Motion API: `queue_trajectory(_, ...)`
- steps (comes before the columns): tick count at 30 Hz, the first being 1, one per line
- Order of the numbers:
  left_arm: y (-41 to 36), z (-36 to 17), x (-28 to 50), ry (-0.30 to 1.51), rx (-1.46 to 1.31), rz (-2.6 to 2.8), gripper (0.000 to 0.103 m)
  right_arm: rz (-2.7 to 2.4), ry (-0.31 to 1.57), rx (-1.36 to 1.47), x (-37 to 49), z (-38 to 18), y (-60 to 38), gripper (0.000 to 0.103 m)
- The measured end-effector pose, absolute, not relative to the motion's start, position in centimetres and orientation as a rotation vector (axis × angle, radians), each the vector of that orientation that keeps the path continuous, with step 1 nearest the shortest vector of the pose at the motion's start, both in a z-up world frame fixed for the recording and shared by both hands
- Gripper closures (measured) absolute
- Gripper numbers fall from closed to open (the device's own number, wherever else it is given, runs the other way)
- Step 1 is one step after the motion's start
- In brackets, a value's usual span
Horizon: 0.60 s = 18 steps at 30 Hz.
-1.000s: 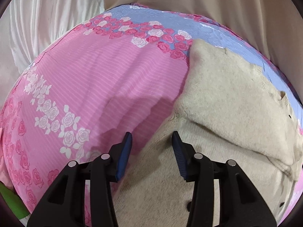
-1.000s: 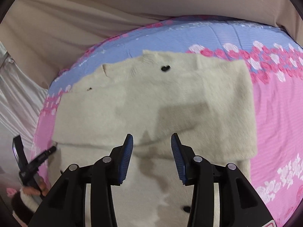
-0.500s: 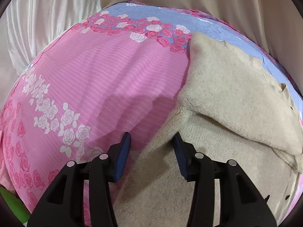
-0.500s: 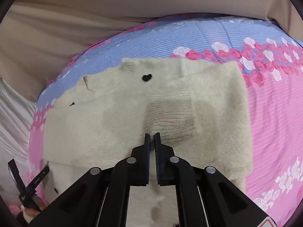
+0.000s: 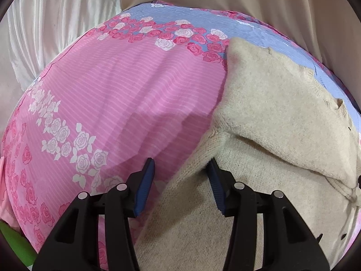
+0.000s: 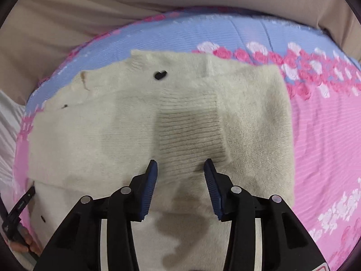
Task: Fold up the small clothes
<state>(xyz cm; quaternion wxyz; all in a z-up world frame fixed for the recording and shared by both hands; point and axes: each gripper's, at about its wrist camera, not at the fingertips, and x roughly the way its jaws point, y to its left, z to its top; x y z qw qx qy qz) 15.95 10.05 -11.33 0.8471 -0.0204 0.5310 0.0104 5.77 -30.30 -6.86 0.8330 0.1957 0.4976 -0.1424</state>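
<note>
The right tongs (image 6: 180, 176), pinched shut half a second ago, are opening over the ribbed cuff (image 6: 191, 133) (nothing gripped); the left tongs (image 5: 180, 176) stay open at the sweater (image 5: 270, 117) edge.

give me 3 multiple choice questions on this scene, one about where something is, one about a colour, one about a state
1. Where does the ribbed cuff lie?
A. on top of the folded cream sweater
B. off on the pink sheet
C. hanging over the bed's edge

2. What colour is the small heart-shaped button near the sweater's collar?
A. red
B. black
C. white

3. How does the right gripper stand?
A. clamped on the cuff
B. jaws apart, nothing pinched
C. holding the bedsheet

Answers:
1. A, the ribbed band rests across the sweater's middle, inside its outline.
2. B, it reads as a dark spot on the cream knit.
3. B, its jaws are opening, with clear space between the blue pads above the cuff's near end.
</note>
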Motion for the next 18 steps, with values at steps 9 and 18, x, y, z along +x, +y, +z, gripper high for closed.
queue_trajectory(9,10.4,-11.2,14.7,1.135,-0.08,0.017,0.055,-0.281,1.071,0.368,0.8,-6.3,-27.9,0.058)
queue_trajectory(18,10.6,-11.5,12.4,1.135,-0.032,0.01,0.049,-0.348,1.089,0.466,-5.3,-7.9,-30.8,0.055)
